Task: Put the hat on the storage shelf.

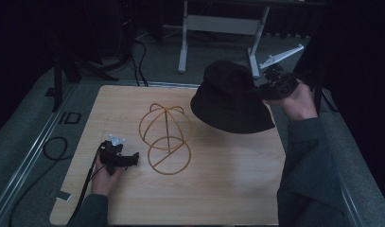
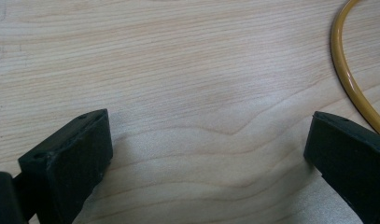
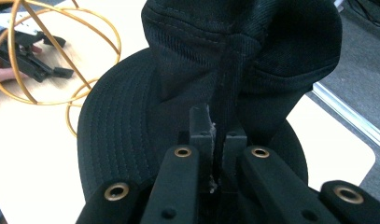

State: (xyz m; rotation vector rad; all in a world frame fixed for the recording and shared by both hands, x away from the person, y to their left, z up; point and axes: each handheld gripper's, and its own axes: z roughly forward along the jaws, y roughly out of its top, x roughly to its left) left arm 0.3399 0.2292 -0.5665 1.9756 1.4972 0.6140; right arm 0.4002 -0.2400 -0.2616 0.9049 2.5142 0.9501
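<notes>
A black bucket hat (image 1: 230,97) hangs in the air over the table's far right part, held by its crown. My right gripper (image 1: 267,88) is shut on the hat's fabric; in the right gripper view the jaws pinch a fold of the crown (image 3: 219,140), with the brim (image 3: 117,126) spread below. A yellow wire hat stand (image 1: 165,135) sits at the table's middle, a dome over a ring base. My left gripper (image 1: 132,159) rests low on the table just left of the stand's base ring (image 2: 351,74), jaws wide open with bare wood between them.
The light wooden table (image 1: 218,189) has rounded corners and sits on grey carpet. A black cable (image 1: 55,149) loops on the floor at left. A white desk frame (image 1: 218,28) stands beyond the far edge.
</notes>
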